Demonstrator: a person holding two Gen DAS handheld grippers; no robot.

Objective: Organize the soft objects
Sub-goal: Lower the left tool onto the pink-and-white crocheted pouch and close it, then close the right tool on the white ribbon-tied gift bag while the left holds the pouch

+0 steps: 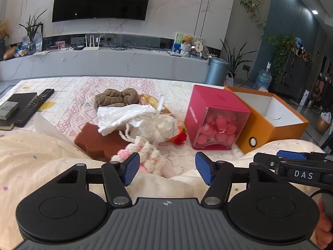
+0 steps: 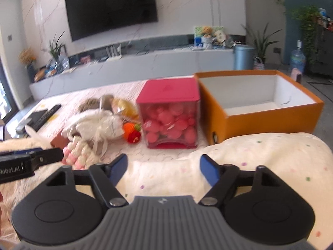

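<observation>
The soft things sat bunched in 1 heap on the lace-covered tabletop [image 1: 179, 83], probably so they could be picked off one by one into the open orange cardboard box with the white lining [image 2: 260, 112], which stood empty at the right, just beside the pink cube box with a clear front full of pink balls [image 2: 169, 114].

In that heap, a brown crinkled cloth [image 1: 114, 99] lay farthest back, a white pleated fabric [image 1: 122, 115] draped over a rust-brown sponge block [image 1: 97, 140], and a pink-and-cream crocheted piece [image 1: 143, 152] was nearest.

A cream dotted fleece blanket [image 2: 260, 156] lay under both tools. The left tool [image 1: 167, 168] had its blue pads apart and clamped nothing; the crocheted piece lay just ahead, near its left pad. The right tool [image 2: 163, 169] likewise stood apart and empty, over the blanket.
</observation>
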